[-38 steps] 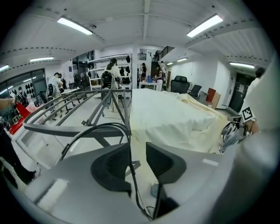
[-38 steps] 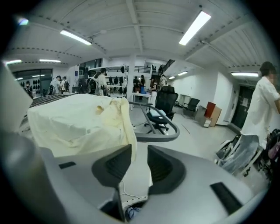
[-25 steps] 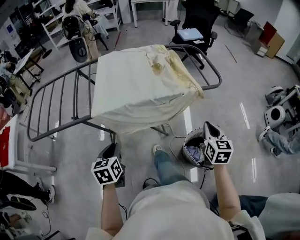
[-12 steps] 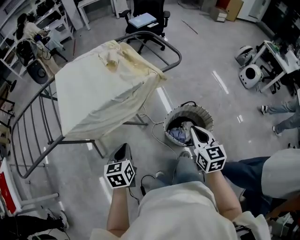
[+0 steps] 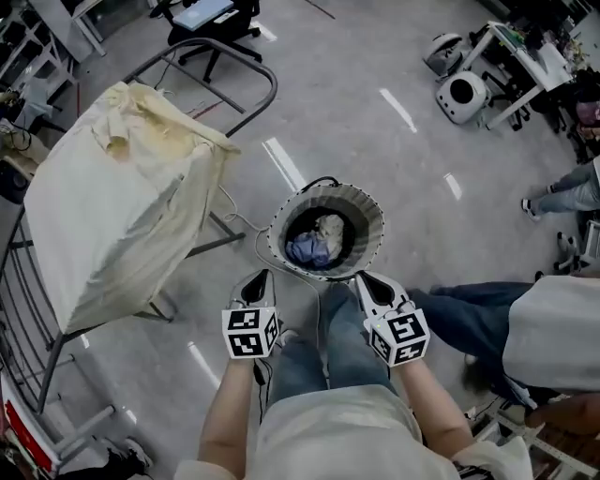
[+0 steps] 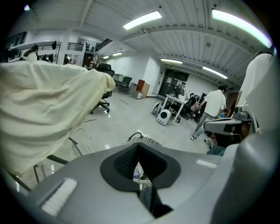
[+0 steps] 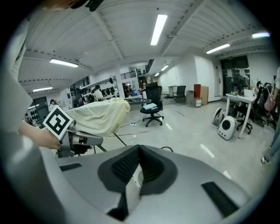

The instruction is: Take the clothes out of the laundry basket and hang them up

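Note:
The round grey laundry basket stands on the floor just ahead of both grippers, with a blue garment and a white one inside. My left gripper is shut and empty, its tips a little short of the basket's near-left rim. At the near-right rim my right gripper is also shut and empty. In the left gripper view the closed jaws point at the basket rim. A cream sheet hangs over the grey drying rack at left. The right gripper view shows the sheet and the left gripper.
A black cable runs across the floor between the rack and the basket. An office chair stands behind the rack. At the back right a white wheeled machine sits by a desk. A person in jeans is close at right.
Both grippers have left the rack and come down to the right, up to the basket's near rim. The head view has swung from the sheet to the basket.

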A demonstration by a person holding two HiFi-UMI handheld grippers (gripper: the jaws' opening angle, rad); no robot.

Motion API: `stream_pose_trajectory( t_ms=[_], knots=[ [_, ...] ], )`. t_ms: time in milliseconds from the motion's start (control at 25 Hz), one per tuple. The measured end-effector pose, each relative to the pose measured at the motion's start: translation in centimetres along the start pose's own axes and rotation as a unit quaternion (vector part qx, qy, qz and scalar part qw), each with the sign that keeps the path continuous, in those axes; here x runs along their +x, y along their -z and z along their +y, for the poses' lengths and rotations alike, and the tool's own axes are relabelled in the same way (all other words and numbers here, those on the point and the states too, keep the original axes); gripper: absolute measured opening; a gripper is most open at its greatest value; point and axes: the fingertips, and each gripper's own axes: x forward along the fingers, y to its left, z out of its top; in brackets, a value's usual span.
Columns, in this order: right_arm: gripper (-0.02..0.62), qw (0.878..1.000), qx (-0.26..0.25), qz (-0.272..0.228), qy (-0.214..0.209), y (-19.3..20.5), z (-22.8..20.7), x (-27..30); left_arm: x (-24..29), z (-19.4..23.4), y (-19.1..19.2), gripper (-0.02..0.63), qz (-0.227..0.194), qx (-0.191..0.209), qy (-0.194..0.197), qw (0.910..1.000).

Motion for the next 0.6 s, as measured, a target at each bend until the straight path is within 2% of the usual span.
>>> stream_pose_trajectory(
  t_ms=[120,280,600],
  knots=[
    [0.002,1.000,0.018,0.013,0.006,1.8,-3.2,2.0,5.5,-2.5,1.2,0.012,0.027,0.002,0.028,0.9992],
    [0.002,0.999,0.006,0.042,0.009,5.1,-7.3,4.7,12.3,-4.8,3.2,0.014,0.056,0.022,0.026,0.9978],
    [0.002,0.995,-0.035,0.089,-0.016,12.9,-11.5,12.9,24.1,-4.9,10.4,0.015,0.134,0.030,0.033,0.9900]
  ],
)
